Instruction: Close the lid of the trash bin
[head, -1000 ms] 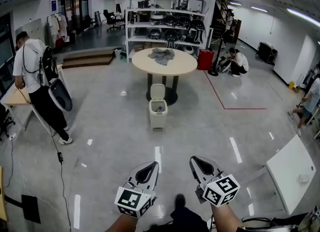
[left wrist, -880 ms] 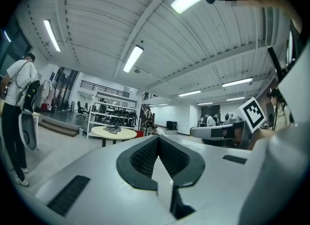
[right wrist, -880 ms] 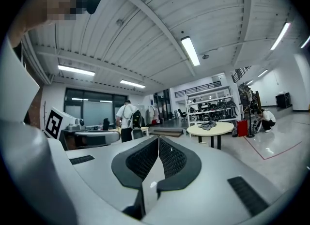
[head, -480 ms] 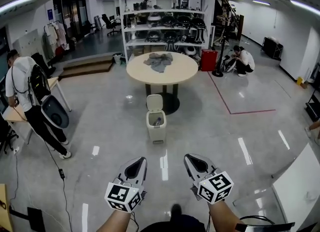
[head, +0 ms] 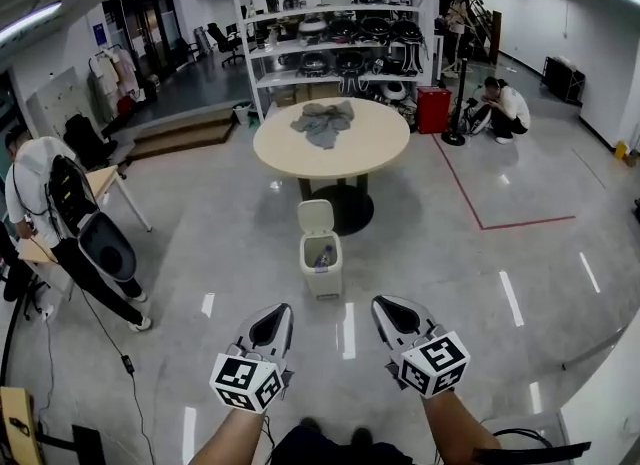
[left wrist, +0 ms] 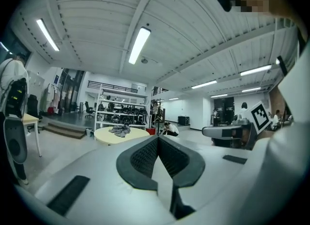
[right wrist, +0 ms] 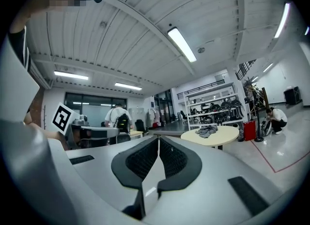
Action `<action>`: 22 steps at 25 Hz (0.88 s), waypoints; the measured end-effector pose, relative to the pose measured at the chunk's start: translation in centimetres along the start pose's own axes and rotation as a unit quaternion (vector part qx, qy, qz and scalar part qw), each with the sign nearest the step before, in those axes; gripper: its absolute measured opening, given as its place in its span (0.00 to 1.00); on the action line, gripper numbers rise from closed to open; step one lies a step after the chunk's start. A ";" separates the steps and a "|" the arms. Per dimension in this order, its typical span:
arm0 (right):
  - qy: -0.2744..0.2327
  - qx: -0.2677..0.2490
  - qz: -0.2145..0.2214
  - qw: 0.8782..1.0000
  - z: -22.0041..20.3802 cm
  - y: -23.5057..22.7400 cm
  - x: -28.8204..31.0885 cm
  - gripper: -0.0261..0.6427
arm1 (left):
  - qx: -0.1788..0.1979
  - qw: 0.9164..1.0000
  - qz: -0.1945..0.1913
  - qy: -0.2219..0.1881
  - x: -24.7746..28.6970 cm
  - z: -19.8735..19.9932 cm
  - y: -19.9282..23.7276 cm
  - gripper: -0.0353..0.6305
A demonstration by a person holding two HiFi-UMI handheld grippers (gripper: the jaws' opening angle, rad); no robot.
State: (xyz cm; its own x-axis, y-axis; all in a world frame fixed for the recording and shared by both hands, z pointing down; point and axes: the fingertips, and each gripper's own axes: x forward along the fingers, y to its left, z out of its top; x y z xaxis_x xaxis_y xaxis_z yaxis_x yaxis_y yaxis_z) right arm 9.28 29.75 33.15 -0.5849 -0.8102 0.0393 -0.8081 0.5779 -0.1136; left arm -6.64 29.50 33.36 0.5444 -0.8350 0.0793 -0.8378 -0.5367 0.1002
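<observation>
On the floor ahead, before the round bench (head: 375, 138), the trash bin (head: 321, 265) stands, lid (head: 315, 217) upright. My left gripper (head: 272, 321) and right gripper (head: 392, 313) carry nothing, jaws pressed together. I judge a hard shove on the lid could topple the light bin.

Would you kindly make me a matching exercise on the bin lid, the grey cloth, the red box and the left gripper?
1. bin lid
2. grey cloth
3. red box
4. left gripper

A. on the round table
B. shut, empty
C. raised open
D. on the floor by the shelves

Pairs: 1-C, 2-A, 3-D, 4-B.
</observation>
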 end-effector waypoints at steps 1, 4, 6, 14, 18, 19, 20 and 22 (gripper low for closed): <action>0.004 0.002 0.003 1.000 -0.3 -0.6 0.9 0.06 | -0.004 1.000 0.001 0.003 1.3 -0.3 0.7 0.05; 0.012 0.001 0.006 1.000 -1.5 -2.5 4.6 0.06 | -0.012 1.000 -0.002 0.002 5.3 -1.2 3.3 0.05; 0.016 -0.007 0.005 1.000 -2.1 -3.2 7.9 0.06 | -0.010 1.000 -0.006 -0.003 7.4 -1.4 5.8 0.05; 0.027 -0.015 -0.020 0.999 -1.0 -7.2 20.6 0.06 | -0.007 0.999 -0.039 -0.016 15.9 0.7 15.4 0.05; 0.032 -0.015 -0.038 0.999 -1.4 -9.7 26.3 0.06 | -0.002 0.999 -0.052 -0.018 19.9 1.1 20.0 0.05; 0.034 -0.013 -0.042 0.998 -1.3 -10.5 27.3 0.06 | -0.007 0.998 -0.054 -0.017 21.0 1.1 20.6 0.05; 0.037 -0.009 -0.044 0.998 -1.0 -11.3 28.1 0.06 | -0.011 0.998 -0.057 -0.016 22.1 1.3 21.1 0.05; 0.038 -0.004 -0.045 0.998 -0.7 -12.9 30.0 0.06 | -0.015 0.998 -0.062 -0.014 24.2 1.5 22.2 0.05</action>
State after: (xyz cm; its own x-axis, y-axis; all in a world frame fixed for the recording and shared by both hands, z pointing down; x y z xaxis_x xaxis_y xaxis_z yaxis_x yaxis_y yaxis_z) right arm 2.13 -1.97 36.50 -0.5129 -0.8494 0.1242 -0.8582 0.5039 -0.0978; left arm -12.09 -2.78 35.96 0.6416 -0.7662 0.0365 -0.7627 -0.6320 0.1374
